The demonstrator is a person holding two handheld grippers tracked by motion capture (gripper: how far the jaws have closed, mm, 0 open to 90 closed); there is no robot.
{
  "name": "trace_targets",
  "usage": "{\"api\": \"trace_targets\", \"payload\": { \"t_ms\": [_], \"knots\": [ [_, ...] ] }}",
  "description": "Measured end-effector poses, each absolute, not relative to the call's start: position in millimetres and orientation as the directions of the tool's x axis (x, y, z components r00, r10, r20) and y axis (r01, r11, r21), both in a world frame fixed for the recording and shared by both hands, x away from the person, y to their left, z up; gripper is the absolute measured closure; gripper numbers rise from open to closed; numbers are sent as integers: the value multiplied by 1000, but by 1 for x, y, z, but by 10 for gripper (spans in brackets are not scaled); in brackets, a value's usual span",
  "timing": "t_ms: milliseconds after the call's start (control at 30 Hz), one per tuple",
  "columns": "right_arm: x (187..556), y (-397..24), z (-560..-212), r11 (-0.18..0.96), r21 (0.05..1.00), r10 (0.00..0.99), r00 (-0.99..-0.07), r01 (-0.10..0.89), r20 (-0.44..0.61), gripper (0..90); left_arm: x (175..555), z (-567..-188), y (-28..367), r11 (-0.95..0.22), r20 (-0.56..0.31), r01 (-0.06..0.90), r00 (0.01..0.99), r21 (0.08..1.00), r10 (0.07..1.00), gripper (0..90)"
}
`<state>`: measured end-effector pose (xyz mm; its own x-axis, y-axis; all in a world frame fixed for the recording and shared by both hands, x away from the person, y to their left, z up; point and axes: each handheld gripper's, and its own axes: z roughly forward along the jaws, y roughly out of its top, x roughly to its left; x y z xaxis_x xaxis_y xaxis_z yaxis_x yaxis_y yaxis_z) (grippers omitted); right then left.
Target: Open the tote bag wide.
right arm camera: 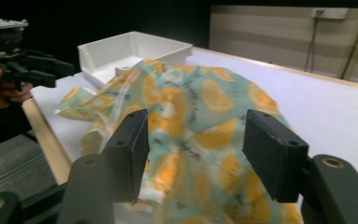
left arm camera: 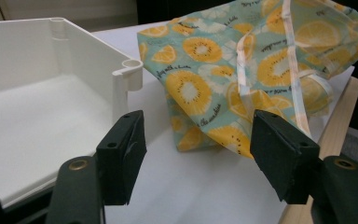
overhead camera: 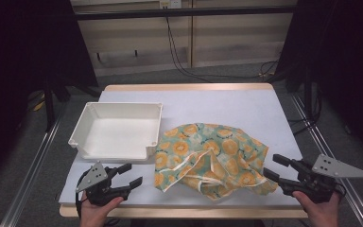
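Note:
A crumpled cloth with an orange-slice print on teal [overhead camera: 212, 158] lies on the white table, right of centre near the front edge; it has pale ribbon ties. My left gripper [overhead camera: 131, 174] hovers at the front left, jaws open and empty, pointing toward the cloth [left arm camera: 242, 70] a short way off. My right gripper [overhead camera: 276, 167] sits at the front right, jaws open, right at the cloth's edge; in the right gripper view the cloth [right arm camera: 191, 116] lies beyond the spread jaws and nothing is pinched. The left gripper [right arm camera: 51, 70] also shows there, far left.
An empty white plastic bin [overhead camera: 117, 131] stands left of the cloth, close to my left gripper [left arm camera: 189, 158]; its corner post [left arm camera: 130, 70] is near. The table's wooden front edge [overhead camera: 184, 212] is just under both hands. Bare white tabletop [overhead camera: 208, 101] stretches behind the cloth.

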<state>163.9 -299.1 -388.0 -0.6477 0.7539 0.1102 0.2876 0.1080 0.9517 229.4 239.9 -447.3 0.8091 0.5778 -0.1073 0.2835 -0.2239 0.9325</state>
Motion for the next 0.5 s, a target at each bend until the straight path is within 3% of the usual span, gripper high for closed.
{"api": "trace_targets", "payload": {
  "t_ms": [133, 500],
  "knots": [
    [172, -283, -382, 128, 945, 713, -690, 302, 124, 390, 227, -447, 236, -225, -120, 291, 817, 930, 564, 431],
    [190, -235, -383, 239, 912, 582, -801, 335, 141, 398, 222, -446, 228, -272, -94, 283, 832, 920, 547, 442]
  ]
}}
